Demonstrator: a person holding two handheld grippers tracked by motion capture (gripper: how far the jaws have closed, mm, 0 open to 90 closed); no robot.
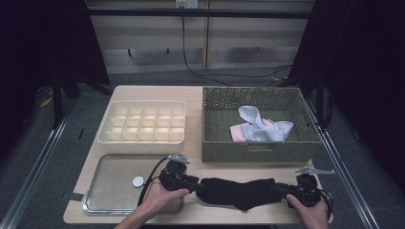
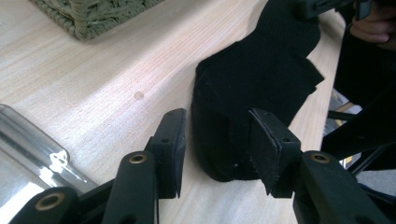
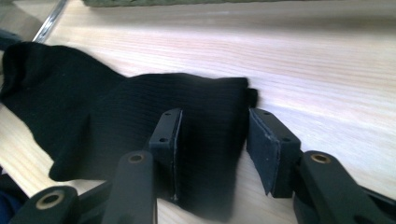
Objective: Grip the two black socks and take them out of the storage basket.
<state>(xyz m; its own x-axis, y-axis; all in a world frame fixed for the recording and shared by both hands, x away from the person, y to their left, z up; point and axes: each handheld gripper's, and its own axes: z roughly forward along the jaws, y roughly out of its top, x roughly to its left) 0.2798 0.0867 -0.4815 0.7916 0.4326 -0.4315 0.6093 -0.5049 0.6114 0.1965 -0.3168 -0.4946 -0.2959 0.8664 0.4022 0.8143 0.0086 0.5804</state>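
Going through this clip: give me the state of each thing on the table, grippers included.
black sock: lying flat on the table, stretched between the grippers
left gripper: jaws open around one sock end
right gripper: jaws open over the other end
wicker basket: holds white and pink socks
divided box: compartments empty
metal tray: holds one small white disc

The high view looks forward and down from above the person's edge of the wooden table (image 1: 196, 102), far enough back to take in the whole top. The left gripper view rides on the left gripper (image 2: 217, 149) and looks low and close along its jaws, across the black sock (image 2: 261, 79) toward the right gripper (image 2: 327, 5) at the far end. The right gripper view sits just as near behind the right gripper's own jaws (facing the opposite way). All three share the sock and the bare wood beside it.
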